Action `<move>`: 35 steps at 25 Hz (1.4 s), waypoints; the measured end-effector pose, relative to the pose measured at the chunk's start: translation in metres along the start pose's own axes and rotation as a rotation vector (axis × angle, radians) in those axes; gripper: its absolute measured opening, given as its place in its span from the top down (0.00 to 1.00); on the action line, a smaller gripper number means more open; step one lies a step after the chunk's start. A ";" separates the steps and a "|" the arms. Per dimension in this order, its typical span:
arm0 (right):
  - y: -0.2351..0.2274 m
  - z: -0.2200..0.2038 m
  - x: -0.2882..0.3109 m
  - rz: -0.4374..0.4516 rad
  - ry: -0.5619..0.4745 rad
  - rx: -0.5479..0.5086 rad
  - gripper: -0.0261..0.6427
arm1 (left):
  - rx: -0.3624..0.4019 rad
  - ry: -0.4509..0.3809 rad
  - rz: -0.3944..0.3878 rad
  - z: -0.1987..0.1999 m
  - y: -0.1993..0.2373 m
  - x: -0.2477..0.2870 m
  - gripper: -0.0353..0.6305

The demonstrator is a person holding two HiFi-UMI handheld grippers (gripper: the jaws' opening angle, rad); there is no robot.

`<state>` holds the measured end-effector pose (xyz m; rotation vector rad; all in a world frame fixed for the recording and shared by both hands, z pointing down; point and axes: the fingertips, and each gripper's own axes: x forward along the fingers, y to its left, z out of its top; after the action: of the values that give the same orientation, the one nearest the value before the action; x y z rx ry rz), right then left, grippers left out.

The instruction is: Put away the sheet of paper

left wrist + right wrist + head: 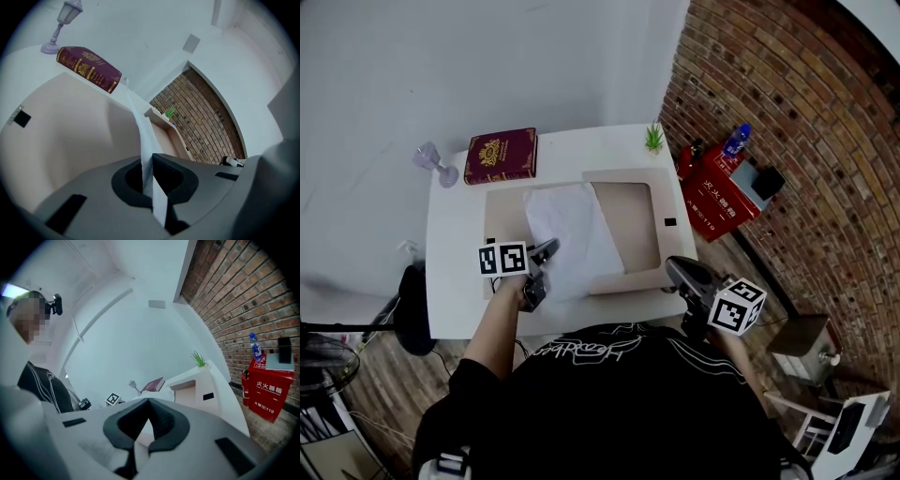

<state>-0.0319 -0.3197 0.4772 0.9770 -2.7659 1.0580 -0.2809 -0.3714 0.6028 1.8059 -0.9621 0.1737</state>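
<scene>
Left hand-held gripper (546, 251): is pinching the sheet of paper (572, 230) near its closest edge, jaws closed tight on it, with the sheet running edge-on between them.
Right hand-held gripper (677, 270): is hovering at the desk's (455, 244) front right corner, jaws brought together at the tips and gripping nothing.
Sheet of paper: is lying slightly rumpled across the left half of the beige panel (630, 220) set into the desk.
Red book (501, 156): is lying flat at the back of the desk, just beyond the panel.
Small lamp ornament (435, 161): is standing just left of the book.
Little green plant (654, 139): is sitting at the back right corner.
Red box (717, 199): is standing on the floor beside the brick wall, carrying a water bottle (737, 141).
</scene>
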 end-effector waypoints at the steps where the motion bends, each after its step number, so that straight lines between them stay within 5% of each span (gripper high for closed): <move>1: 0.000 0.001 0.000 0.002 -0.004 -0.001 0.96 | 0.000 0.007 0.001 0.000 -0.001 0.003 0.90; 12: -0.022 0.012 -0.012 0.037 -0.006 0.040 0.96 | -0.024 0.036 0.008 -0.001 -0.021 0.041 0.90; 19: -0.034 0.034 -0.014 0.085 0.031 0.049 0.96 | -0.124 0.047 -0.003 -0.002 -0.034 0.065 0.90; 35: -0.036 0.074 -0.032 0.151 0.016 0.007 0.96 | -0.218 0.121 0.001 -0.019 -0.048 0.112 0.90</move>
<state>0.0278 -0.3677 0.4344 0.7664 -2.8628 1.0887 -0.1678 -0.4084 0.6359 1.5776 -0.8615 0.1704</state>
